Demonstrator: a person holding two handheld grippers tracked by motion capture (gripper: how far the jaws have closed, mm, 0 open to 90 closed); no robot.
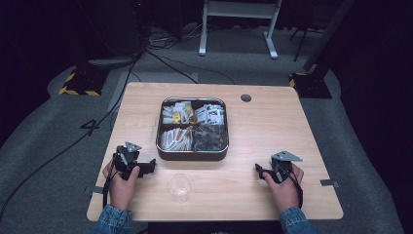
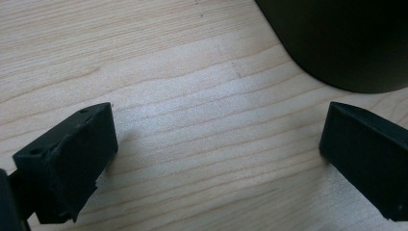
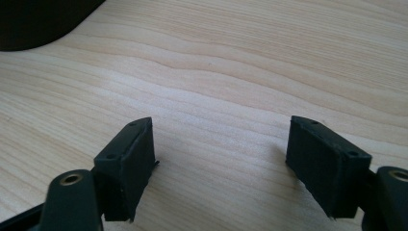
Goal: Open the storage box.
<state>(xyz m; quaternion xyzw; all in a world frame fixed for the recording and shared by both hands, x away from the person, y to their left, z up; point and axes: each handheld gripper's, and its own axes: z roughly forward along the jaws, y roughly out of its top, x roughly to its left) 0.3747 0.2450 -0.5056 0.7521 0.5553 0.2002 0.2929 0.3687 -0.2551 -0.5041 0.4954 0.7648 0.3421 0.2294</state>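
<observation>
While both hands rest on the near edge of a light wooden table [image 1: 272, 122], much of the scene stays hard to read; the room beyond the table is dark, the person is cut off at the denim cuffs along the bottom of the high view, and the contents of the tray are too small to name with certainty; a dark rounded form in the upper right of the left gripper view, and another in the upper left corner of the right gripper view, are cropped by the frame, and what they are cannot be told from those views alone; a dark square tray [image 1: 192, 155] with rounded corners sits at the middle of the table, split into four compartments; the far left one holds pale and yellowish packets, the far right white packets with dark print, the near left white stick-like sachets, the near right dark packets; a clear plastic cup [image 1: 178, 187] stands upright near the front edge, just in front of the tray and between the two hands, apparently empty; the left gripper [image 2: 216, 159], lying just left of the cup and near the tray's front left corner, has its jaws spread wide over bare wood with nothing between them; the right gripper [image 3: 221, 159], well apart to the right, likewise holds its jaws wide over bare wood, gripping nothing
</observation>
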